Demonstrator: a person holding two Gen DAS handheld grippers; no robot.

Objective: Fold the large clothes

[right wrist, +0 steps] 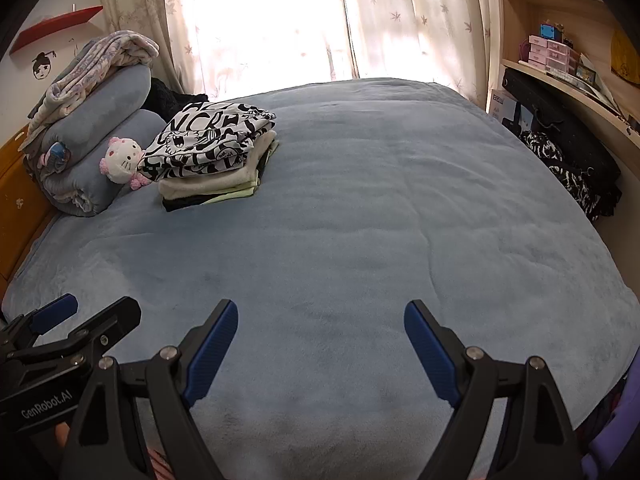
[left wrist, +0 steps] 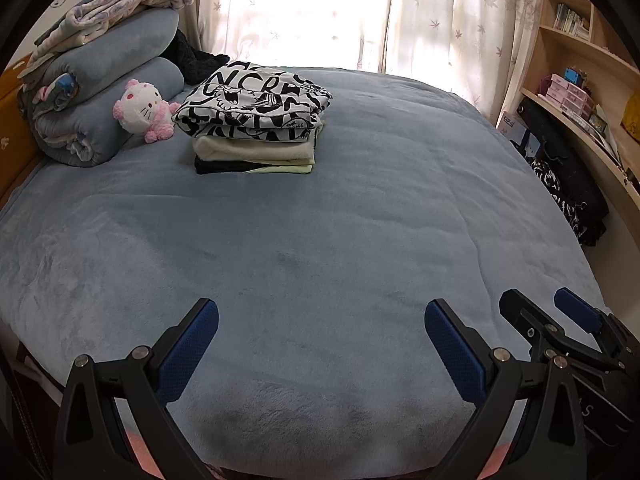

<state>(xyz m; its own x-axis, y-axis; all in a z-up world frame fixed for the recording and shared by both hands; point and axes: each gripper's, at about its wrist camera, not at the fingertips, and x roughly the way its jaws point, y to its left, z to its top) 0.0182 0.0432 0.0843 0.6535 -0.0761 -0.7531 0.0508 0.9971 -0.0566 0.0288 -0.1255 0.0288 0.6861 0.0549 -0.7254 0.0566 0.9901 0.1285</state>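
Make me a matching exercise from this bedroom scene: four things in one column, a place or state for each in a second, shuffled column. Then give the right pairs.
Things:
1. black-and-white printed garment
2. plush cat toy
3. left claw
4. floral blanket

Places or states:
A. open, holding nothing, over the blue bedspread
B. on top of the rolled grey-blue bedding
C. folded, topmost on the stack of clothes
D. lying between the bedding rolls and the stack

Pairs: 1-C, 2-D, 3-A, 4-B
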